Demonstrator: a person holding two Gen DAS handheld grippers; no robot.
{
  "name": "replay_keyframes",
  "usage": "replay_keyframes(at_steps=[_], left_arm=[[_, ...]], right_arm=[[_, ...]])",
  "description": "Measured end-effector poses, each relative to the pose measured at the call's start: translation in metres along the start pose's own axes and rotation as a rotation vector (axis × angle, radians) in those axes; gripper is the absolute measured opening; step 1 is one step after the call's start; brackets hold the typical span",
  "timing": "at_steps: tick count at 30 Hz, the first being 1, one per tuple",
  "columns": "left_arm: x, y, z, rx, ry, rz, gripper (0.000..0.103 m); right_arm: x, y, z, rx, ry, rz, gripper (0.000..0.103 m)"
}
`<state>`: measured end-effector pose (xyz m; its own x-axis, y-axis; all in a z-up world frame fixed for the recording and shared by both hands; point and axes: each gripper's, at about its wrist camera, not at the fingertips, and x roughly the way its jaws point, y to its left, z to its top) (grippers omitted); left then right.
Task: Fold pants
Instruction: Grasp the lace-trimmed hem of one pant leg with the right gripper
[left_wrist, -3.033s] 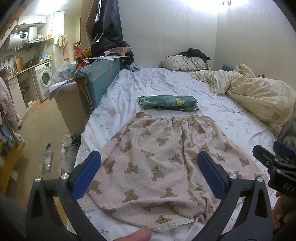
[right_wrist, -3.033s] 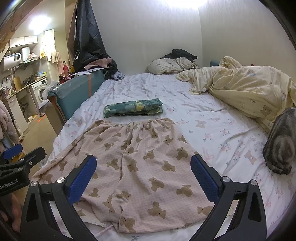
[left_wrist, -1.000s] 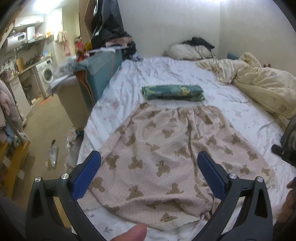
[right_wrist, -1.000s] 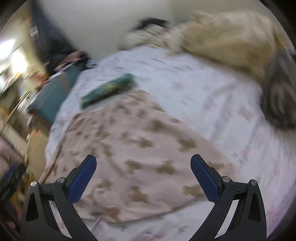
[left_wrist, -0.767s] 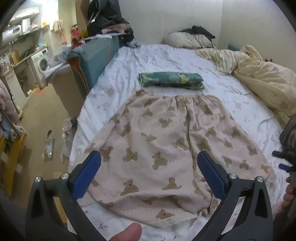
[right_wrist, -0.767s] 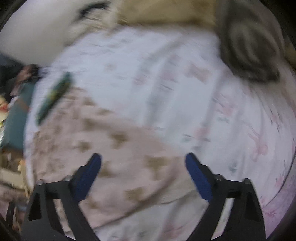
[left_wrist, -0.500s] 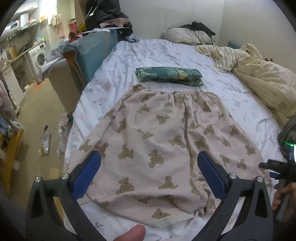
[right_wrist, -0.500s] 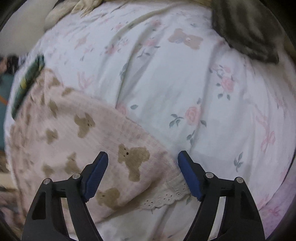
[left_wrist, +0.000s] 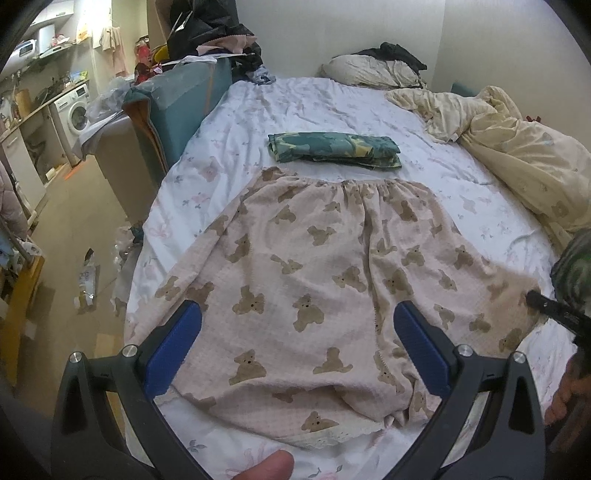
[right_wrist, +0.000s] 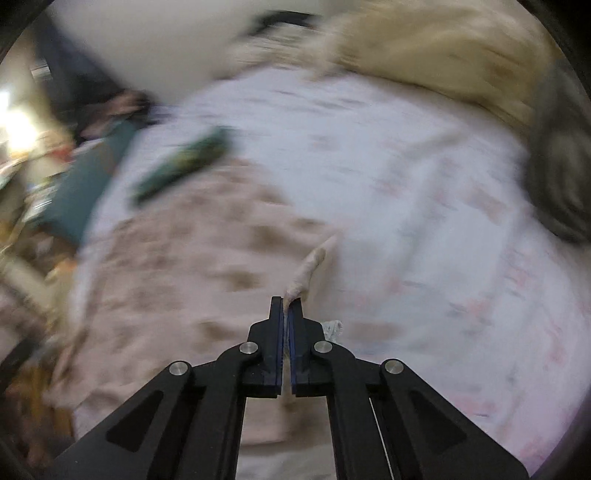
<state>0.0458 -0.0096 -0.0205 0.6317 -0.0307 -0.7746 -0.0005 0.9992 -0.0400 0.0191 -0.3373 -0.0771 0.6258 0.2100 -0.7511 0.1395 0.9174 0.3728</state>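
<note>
The pants are laid flat on the bed, waistband at the far end just beside a folded green cloth, hems at the near edge; the long axis runs away from both grippers. The right gripper is pressed together on a pinch of fabric at the pants' right hem corner. The left gripper is spread wide, hovering above the left leg, holding nothing. The fold is judged to carry leftward, across the long axis, the left hem being nearer the left gripper.
</note>
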Motion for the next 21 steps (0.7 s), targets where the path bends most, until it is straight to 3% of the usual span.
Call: replay_keyframes(at_steps=[3, 6, 11, 15, 21], left_arm=[[0.005, 0.002, 0.001, -0.01, 0.031, -0.019, 0.102], [0.013, 0.001, 0.004, -0.011, 0.083, -0.037, 0.102], [0.047, -0.023, 0.029, 0.077, 0.211, -0.071, 0.102], [0.089, -0.059, 0.059, 0.136, 0.31, -0.147, 0.102], [0.151, -0.125, 0.101, 0.219, 0.337, -0.188, 0.098]], right_arm=[[0.008, 0.044, -0.01, -0.118, 0.064, 0.189, 0.001], [0.031, 0.074, -0.033, -0.182, 0.206, 0.269, 0.001], [0.06, 0.072, -0.054, -0.145, 0.355, 0.226, 0.001], [0.063, 0.062, -0.048, -0.106, 0.366, 0.204, 0.001], [0.07, 0.052, -0.042, -0.056, 0.368, 0.172, 0.001]])
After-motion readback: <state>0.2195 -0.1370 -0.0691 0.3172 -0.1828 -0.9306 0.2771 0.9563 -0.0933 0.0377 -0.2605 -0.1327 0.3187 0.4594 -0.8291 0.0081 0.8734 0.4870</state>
